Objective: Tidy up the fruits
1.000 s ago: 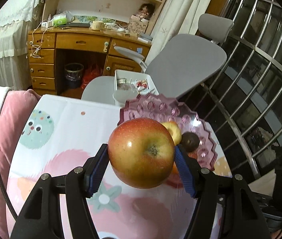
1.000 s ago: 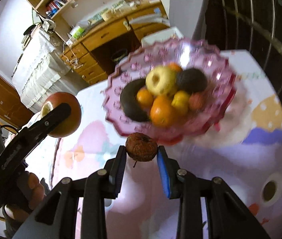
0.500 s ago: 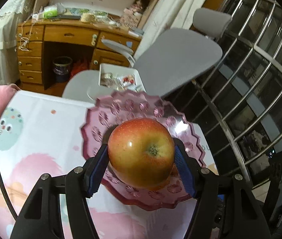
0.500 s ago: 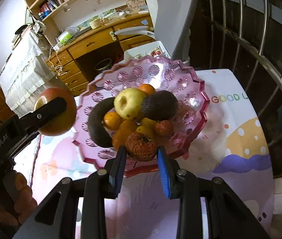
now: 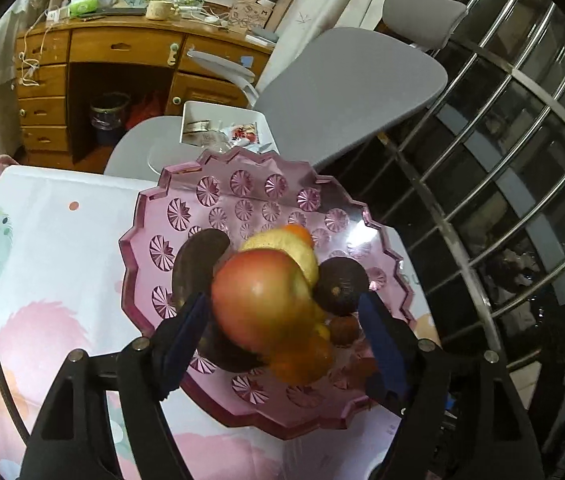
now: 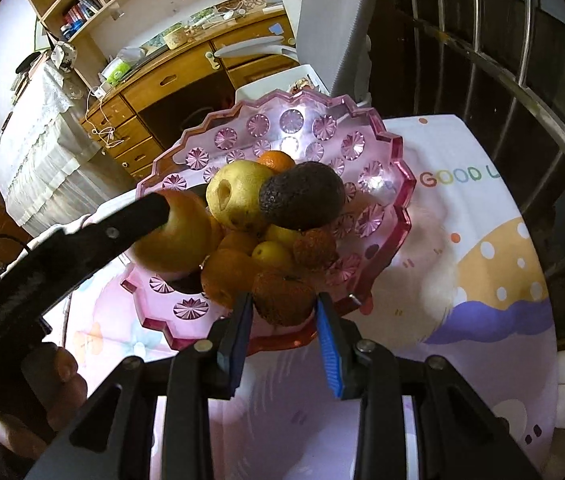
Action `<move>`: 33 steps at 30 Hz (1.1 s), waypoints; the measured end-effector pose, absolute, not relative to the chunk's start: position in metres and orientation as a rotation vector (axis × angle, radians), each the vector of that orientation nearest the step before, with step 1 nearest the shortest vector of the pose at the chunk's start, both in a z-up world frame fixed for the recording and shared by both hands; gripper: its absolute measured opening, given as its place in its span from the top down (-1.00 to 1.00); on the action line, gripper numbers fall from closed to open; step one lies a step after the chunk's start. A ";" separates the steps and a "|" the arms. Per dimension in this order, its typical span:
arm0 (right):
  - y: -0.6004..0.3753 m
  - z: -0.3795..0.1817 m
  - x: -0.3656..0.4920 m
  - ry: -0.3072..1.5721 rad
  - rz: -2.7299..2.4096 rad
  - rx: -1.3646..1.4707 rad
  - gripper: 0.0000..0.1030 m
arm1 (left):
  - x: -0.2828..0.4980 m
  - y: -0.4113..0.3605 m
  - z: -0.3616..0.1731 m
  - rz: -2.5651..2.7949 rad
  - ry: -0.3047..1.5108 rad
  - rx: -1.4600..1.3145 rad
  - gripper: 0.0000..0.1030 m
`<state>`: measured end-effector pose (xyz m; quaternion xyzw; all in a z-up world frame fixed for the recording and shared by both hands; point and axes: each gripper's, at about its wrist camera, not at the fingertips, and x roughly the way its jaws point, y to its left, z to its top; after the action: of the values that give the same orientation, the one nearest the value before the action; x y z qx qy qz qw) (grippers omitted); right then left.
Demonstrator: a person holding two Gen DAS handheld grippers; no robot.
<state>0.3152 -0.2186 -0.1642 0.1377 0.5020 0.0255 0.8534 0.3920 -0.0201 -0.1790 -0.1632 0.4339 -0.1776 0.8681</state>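
Apple (image 5: 260,300) sits in bowl (image 5: 186,216) between opening left jaws.

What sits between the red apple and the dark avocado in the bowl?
The yellow pear, touching both the red apple and the dark avocado, in the right wrist view.

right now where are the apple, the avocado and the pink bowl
apple (image 5: 260,300), left wrist view, its red front
avocado (image 6: 302,196), right wrist view, middle of its dark skin
pink bowl (image 6: 294,120), right wrist view, bare far inner wall
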 end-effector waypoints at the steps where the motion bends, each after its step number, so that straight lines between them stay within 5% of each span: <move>1: -0.219 -0.163 0.314 1.053 0.050 0.294 0.25 | 0.391 -0.017 -0.177 -0.369 0.906 -0.344 -0.48; 4: -0.218 -0.158 0.309 1.033 0.027 0.305 -0.01 | 0.383 -0.008 -0.171 -0.375 0.896 -0.355 -0.57; 24: -0.150 -0.182 0.177 1.160 -0.027 0.317 -0.36 | 0.229 0.062 -0.191 -0.334 1.164 -0.196 -0.63; 33: -0.145 -0.148 0.081 1.246 0.107 0.193 -0.59 | 0.124 0.064 -0.137 -0.217 1.184 -0.220 -0.63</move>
<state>0.0813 -0.1454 -0.1477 0.0900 0.5823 0.0499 0.8065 0.1240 0.0636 -0.1365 -0.1034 0.5559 -0.1018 0.8185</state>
